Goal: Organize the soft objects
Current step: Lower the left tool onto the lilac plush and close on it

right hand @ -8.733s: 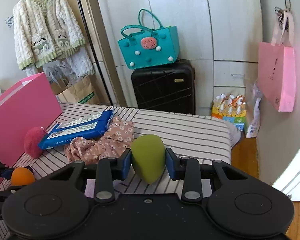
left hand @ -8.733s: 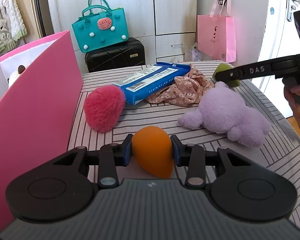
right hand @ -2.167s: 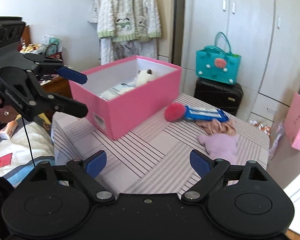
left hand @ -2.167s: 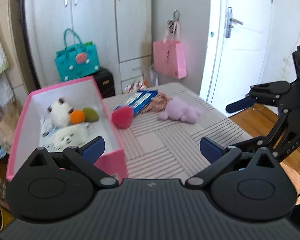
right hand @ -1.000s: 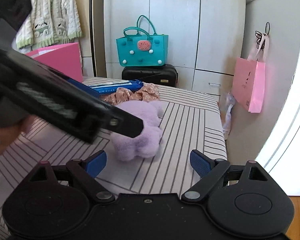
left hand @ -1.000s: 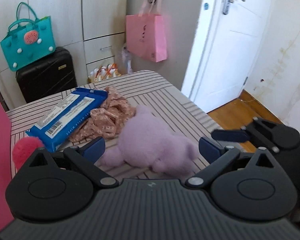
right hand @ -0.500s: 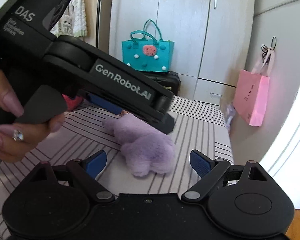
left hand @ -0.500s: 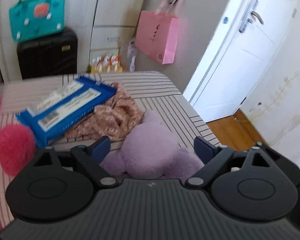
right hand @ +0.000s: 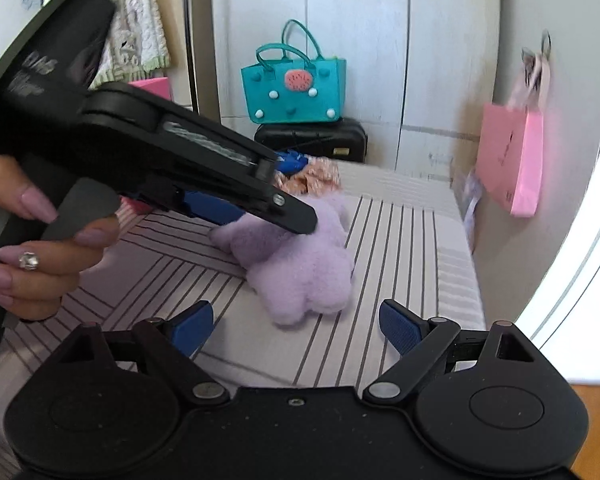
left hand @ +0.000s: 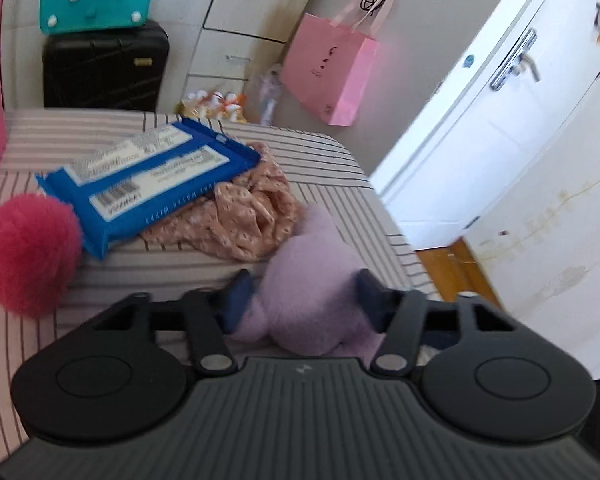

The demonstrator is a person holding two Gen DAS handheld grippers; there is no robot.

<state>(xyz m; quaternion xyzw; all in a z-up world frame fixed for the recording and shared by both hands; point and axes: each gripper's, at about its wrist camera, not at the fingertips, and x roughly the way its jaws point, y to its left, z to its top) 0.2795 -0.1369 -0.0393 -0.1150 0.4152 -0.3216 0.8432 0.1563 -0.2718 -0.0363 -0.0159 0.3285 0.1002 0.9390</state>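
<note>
On the striped tabletop (left hand: pixel 180 264), a fluffy magenta pom-pom (left hand: pixel 32 252) lies far left, touching a blue wipes packet (left hand: pixel 148 184) that overlaps crumpled peach floral cloth (left hand: pixel 244 216). Nearer, the left gripper (left hand: pixel 304 300) clamps its blue pads on a lilac plush toy (right hand: pixel 300 264). The right gripper (right hand: pixel 296 324) hangs near, fingers wide apart.

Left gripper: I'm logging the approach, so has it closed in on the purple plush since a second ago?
Yes. The left gripper has moved forward over the striped table; its fingers now flank the purple plush, which lay ahead of them.
</note>
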